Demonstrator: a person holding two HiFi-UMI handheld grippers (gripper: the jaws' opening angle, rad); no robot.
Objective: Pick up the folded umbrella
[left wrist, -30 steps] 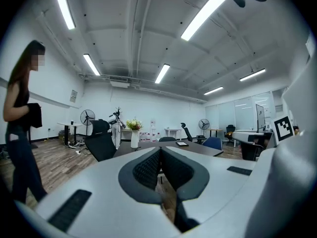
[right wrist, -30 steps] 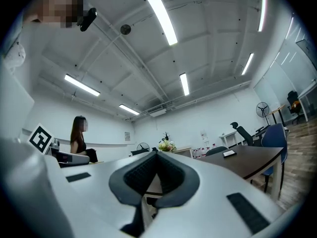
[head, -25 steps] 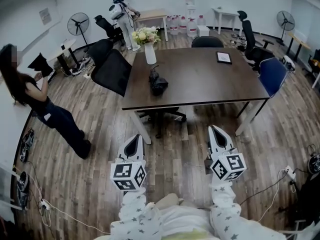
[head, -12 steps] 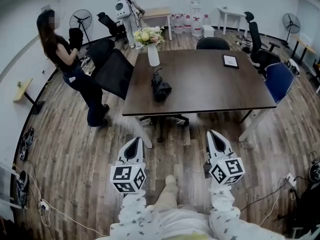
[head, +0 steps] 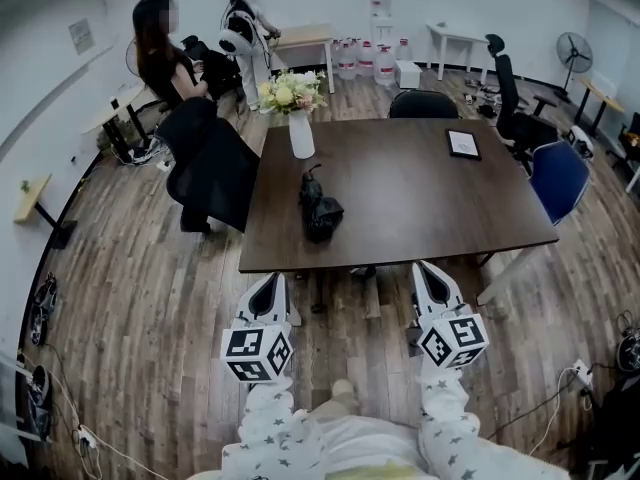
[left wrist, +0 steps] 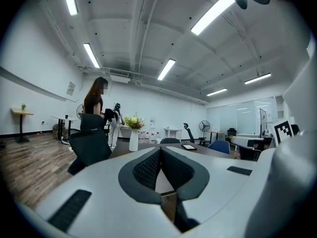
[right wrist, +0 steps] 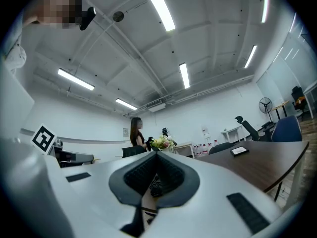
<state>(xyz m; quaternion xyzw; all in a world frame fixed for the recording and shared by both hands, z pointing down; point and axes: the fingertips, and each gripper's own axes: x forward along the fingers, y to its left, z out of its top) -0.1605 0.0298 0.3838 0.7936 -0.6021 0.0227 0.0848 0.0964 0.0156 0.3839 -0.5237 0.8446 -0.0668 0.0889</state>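
The left claw (head: 268, 280) and the right claw (head: 430, 268) are held side by side, well apart, at the near edge of the table (head: 420, 203), above the wood floor (head: 150, 298). Both point roughly level toward the table. The left claw is clenched: its jaw tips meet with nothing between them. The right claw is likewise clenched and empty. The folded umbrella (head: 320, 211), black, lies on the table ahead of both claws, closer to the left claw's line; neither claw touches it. Beyond the umbrella stands a white vase of flowers (head: 299, 128). A tablet (head: 463, 144) lies far ahead of the right claw. A person (head: 165, 58) stands far ahead and left of the left claw, near a black office chair (head: 215, 163).
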